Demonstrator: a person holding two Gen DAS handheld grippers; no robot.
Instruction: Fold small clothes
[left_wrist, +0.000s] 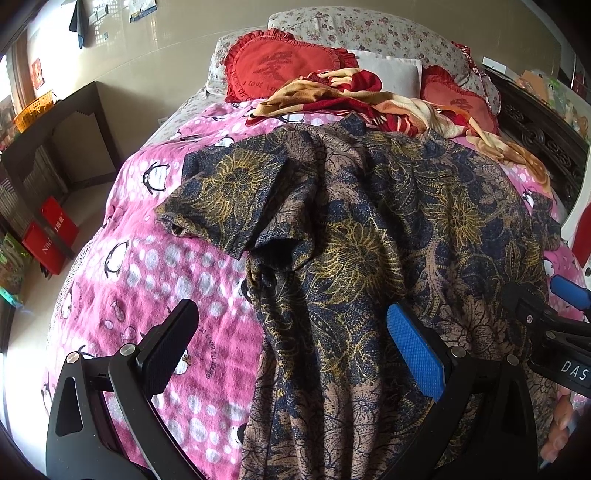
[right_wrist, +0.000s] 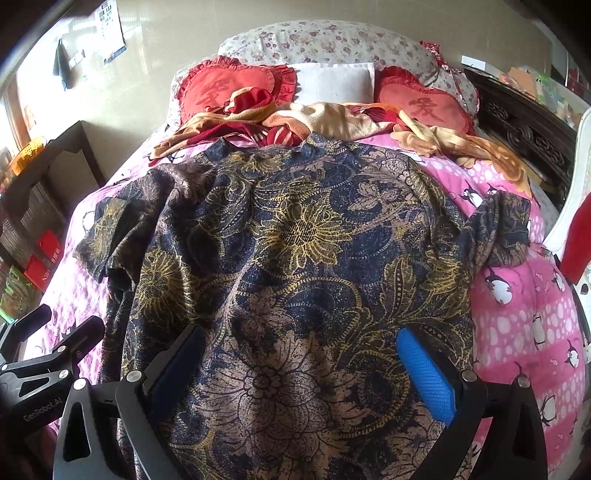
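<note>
A dark blue, tan and gold floral shirt (left_wrist: 369, 240) lies spread on a pink penguin blanket (left_wrist: 155, 266), back up, collar toward the pillows; it also shows in the right wrist view (right_wrist: 295, 251). Its left sleeve (left_wrist: 221, 195) lies rumpled and partly folded, its right sleeve (right_wrist: 506, 229) hangs at the bed's right side. My left gripper (left_wrist: 291, 339) is open above the shirt's lower left edge. My right gripper (right_wrist: 299, 369) is open above the shirt's lower middle. Each gripper shows at the edge of the other's view, the right one (left_wrist: 546, 302) and the left one (right_wrist: 55, 332).
Two red heart cushions (right_wrist: 229, 85) (right_wrist: 424, 103), a white pillow (right_wrist: 332, 81) and a crumpled orange-red blanket (right_wrist: 295, 122) lie at the head of the bed. A dark carved headboard (right_wrist: 524, 129) runs along the right. A dark desk (left_wrist: 55, 147) and red boxes (left_wrist: 48, 236) stand left.
</note>
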